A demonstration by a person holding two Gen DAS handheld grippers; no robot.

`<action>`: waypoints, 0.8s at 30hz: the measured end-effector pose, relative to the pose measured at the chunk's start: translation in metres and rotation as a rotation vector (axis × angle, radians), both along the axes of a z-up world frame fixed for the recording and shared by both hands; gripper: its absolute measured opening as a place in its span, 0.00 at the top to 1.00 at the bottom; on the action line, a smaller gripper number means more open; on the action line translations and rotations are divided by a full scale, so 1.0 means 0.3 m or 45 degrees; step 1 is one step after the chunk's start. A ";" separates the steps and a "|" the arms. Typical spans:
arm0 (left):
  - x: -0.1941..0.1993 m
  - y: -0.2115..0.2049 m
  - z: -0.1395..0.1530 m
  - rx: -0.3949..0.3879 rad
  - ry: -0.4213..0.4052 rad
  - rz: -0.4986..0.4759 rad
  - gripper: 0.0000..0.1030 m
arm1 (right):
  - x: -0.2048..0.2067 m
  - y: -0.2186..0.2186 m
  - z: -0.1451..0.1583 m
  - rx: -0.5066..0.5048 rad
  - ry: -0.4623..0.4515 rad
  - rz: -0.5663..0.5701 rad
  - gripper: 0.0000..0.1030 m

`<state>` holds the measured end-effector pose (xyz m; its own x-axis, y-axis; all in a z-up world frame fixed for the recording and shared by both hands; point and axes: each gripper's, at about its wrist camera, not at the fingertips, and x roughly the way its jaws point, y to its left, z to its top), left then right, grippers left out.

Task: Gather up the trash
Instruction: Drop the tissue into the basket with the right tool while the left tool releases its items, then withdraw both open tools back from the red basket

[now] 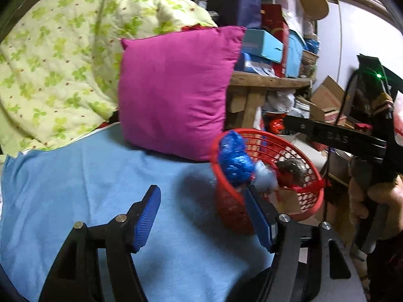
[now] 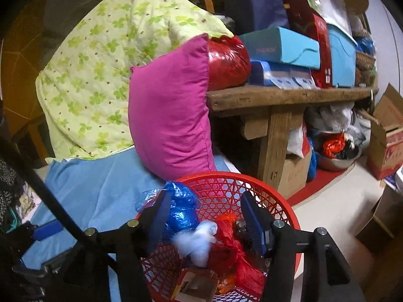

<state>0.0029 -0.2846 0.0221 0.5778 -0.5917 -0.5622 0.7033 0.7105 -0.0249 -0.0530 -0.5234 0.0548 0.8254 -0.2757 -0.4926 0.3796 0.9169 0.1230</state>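
Left wrist view, nearest: left gripper, blue pads apart, nothing btwn them, over blue sheet; R-hand pad overlaps rim of red basket. Right wrist view, nearest: right gripper, pads apart, poised over red basket; no pad pressing on anything visible, trash sits below/btwn the fingers.

Inside basket (right wrist view): crumpled blue plastic bag at L rim, partly spilling over edge; white wad at centre; red plastic bag beside it; small carton at bottom; dark item near R finger, too unclear to tell. Same load in left wrist view: blue plastic bag, white wad.

Basket at edge of blue sheet, just in front of pink pillow. Pillow upright, leaning back on green clover-print quilt.

R side, left wrist view: person's hand on black handle of other gripper.

Further back: wooden bench w/ red sack, light-blue boxes stacked on top; metal bowl w/ bags on floor under/behind bench; cardboard box far R.
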 end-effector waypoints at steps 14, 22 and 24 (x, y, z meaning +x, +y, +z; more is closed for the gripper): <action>-0.046 0.114 0.073 -0.026 -0.105 0.101 0.21 | -0.046 0.116 0.111 -0.119 -0.068 0.017 0.40; -0.113 0.173 0.136 -0.045 -0.190 0.123 0.17 | -0.094 0.183 0.164 -0.154 -0.101 0.039 0.40; -0.125 0.190 0.150 -0.051 -0.202 0.134 0.17 | -0.103 0.196 0.173 -0.160 -0.106 0.046 0.40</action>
<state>-0.0345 -0.2276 0.0672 0.7170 -0.5434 -0.4366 0.6226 0.7809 0.0505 -0.0840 -0.4646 0.1066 0.8725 -0.3002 -0.3854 0.3393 0.9400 0.0360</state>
